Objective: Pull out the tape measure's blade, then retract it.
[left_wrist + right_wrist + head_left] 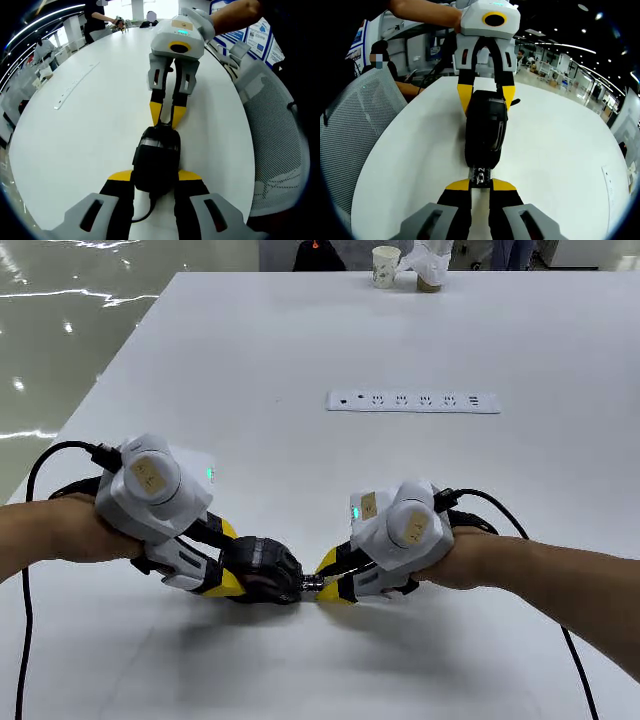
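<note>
As the head view shows it: tape measure [262, 568] down at the white tabletop [400, 340], between left gripper [233, 558] and right gripper [324, 577]; resting or just lifted, cannot tell.
Left gripper view: fingers [120, 176] clamp the case [157, 157] at both flanks.
Right gripper view: fingers [506, 186] pressed together on the blade hook [481, 175], right at the case mouth.
Blade: no length drawn out, as far as shown.
Progress: both holds look set; pull and retract both still to do, by my reading.
</note>
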`<action>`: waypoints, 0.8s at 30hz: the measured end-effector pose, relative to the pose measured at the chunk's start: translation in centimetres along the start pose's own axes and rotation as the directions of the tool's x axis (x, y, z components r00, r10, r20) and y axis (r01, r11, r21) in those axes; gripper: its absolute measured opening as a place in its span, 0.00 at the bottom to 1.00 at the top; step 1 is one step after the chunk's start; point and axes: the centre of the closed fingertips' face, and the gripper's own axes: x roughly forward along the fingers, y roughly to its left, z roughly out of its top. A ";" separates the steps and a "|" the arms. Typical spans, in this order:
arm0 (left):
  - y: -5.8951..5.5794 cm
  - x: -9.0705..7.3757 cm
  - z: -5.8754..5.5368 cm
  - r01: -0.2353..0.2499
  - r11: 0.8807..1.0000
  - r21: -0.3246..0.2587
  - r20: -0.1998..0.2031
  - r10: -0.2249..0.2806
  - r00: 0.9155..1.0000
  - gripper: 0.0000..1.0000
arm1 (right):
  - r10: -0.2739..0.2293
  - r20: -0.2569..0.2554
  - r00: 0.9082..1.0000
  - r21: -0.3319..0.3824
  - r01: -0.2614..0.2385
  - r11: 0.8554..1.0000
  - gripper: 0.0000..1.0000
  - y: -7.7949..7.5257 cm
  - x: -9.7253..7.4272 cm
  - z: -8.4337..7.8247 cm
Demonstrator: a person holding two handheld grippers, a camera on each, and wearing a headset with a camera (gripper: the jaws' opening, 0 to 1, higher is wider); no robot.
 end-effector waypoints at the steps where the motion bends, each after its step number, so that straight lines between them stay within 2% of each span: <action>1: 0.0 0.0 0.0 0.000 1.000 0.000 -0.001 0.000 1.000 0.24 | 0.000 -0.001 1.000 0.000 0.000 1.000 0.09 0.0 -0.1 -0.1; 24: -0.1 0.0 0.0 0.003 1.000 0.013 -0.029 -0.003 1.000 0.24 | -0.010 -0.023 1.000 0.002 0.010 1.000 0.09 0.1 -1.7 -1.8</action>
